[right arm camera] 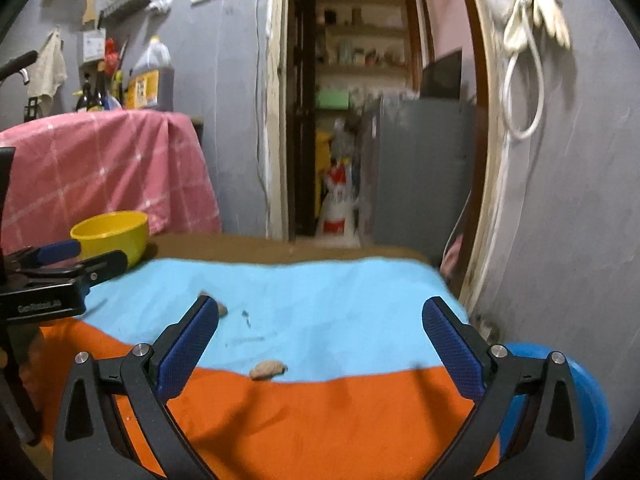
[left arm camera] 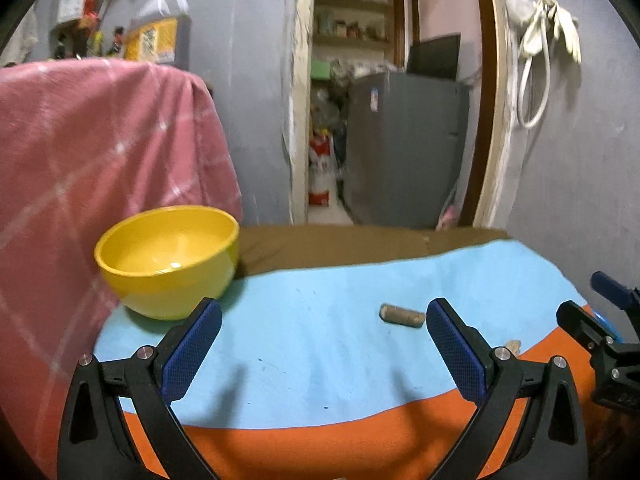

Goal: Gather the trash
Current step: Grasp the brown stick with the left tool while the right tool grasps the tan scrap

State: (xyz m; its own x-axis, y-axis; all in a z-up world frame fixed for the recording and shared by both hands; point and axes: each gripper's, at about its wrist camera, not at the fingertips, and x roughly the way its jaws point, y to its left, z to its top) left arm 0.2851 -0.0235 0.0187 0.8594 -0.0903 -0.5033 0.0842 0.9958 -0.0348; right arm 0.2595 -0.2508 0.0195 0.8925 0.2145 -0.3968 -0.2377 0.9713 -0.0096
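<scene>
A table under a light-blue and orange cloth carries the trash. A brown cork-like piece lies on the blue part, just left of my left gripper's right finger. A smaller scrap peeks out beside that finger. My left gripper is open and empty above the cloth. A yellow bowl stands at the far left. In the right wrist view, a crumpled brownish scrap lies at the blue-orange border between my right gripper's open, empty fingers. Another piece is half hidden behind its left finger.
A pink checked cloth covers furniture left of the table. Behind the table is a doorway with a grey fridge. A blue tub sits low at the right, by the grey wall. The yellow bowl and left gripper show at left.
</scene>
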